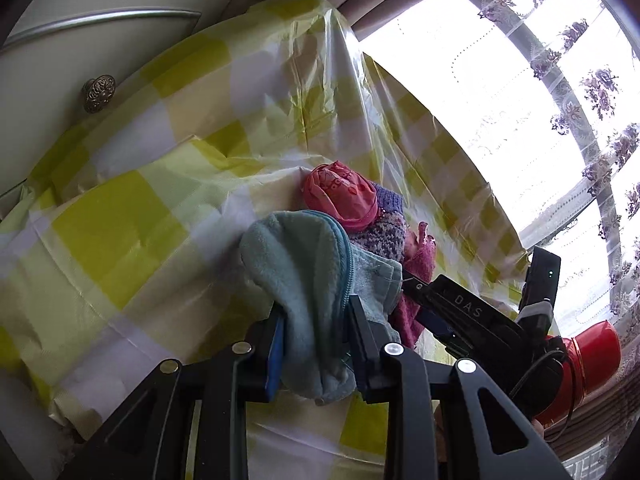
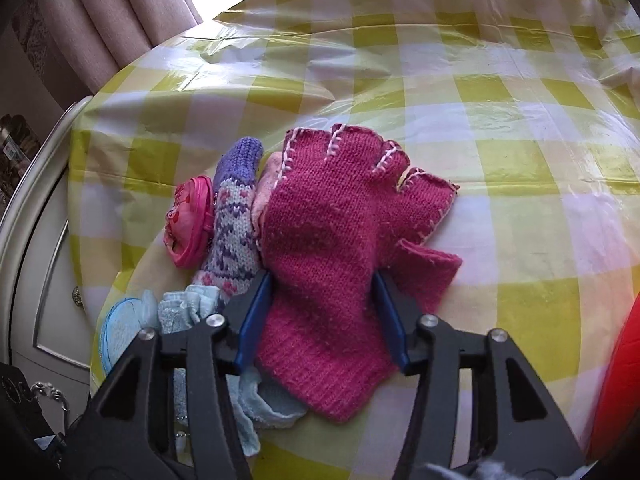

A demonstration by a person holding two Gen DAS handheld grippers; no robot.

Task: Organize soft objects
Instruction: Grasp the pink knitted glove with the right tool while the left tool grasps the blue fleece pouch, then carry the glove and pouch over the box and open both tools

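Right tongs (image 2: 324,320) clamp pink glove (image 2: 336,240) cuff; fingers point away.

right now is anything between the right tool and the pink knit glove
Nothing visible. The right tool already has the pink knit glove between its blue pads, gripping it at the palm just above the cuff. The patterned purple mitten and light blue fleece lie beside it, to its left.

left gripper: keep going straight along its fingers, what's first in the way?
Beyond the light blue fleece item clamped in the left gripper, likely the purple patterned knit sock with the rolled pink printed cloth on it; depth is unclear in the fisheye.
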